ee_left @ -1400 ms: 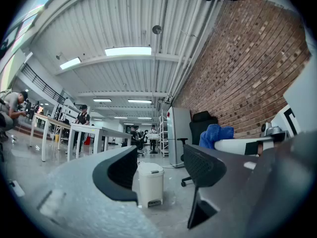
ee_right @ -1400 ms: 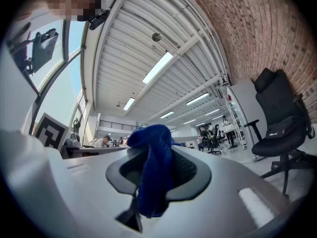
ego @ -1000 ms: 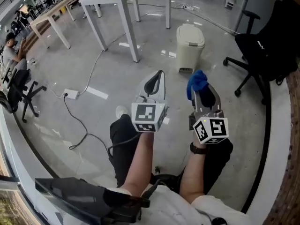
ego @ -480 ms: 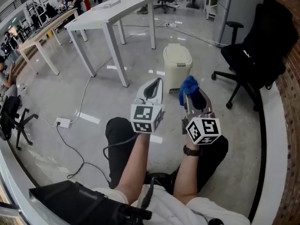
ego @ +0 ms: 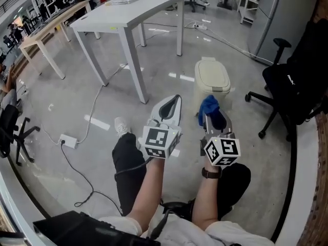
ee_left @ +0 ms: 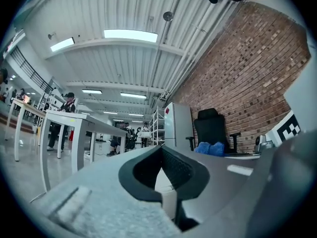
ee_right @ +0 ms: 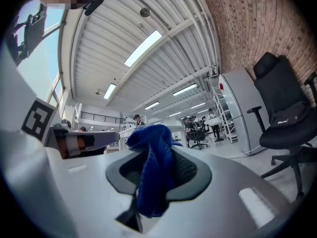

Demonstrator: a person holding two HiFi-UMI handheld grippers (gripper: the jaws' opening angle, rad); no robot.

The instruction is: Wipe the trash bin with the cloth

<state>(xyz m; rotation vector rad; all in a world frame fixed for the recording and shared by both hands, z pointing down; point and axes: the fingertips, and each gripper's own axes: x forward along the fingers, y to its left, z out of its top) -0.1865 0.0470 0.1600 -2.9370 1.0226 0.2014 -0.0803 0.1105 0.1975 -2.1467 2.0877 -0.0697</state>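
Cloth point(ego: 208, 105) lengthwise along jaws, clamped in right hand-held gripper point(ego: 211, 116); left hand-held gripper point(ego: 173, 99) clenched.

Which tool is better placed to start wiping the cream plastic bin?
Right. The right tool is shut on the crumpled blue cloth, nearer the cream plastic trash bin; the left tool is shut, holding nothing.

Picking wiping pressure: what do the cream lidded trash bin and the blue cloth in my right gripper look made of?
The cream lidded trash bin looks like moulded plastic, smooth with a dull sheen: rounded edges, one even colour. The blue cloth looks like soft napped fabric, perhaps microfibre: it droops in fuzzy folds.
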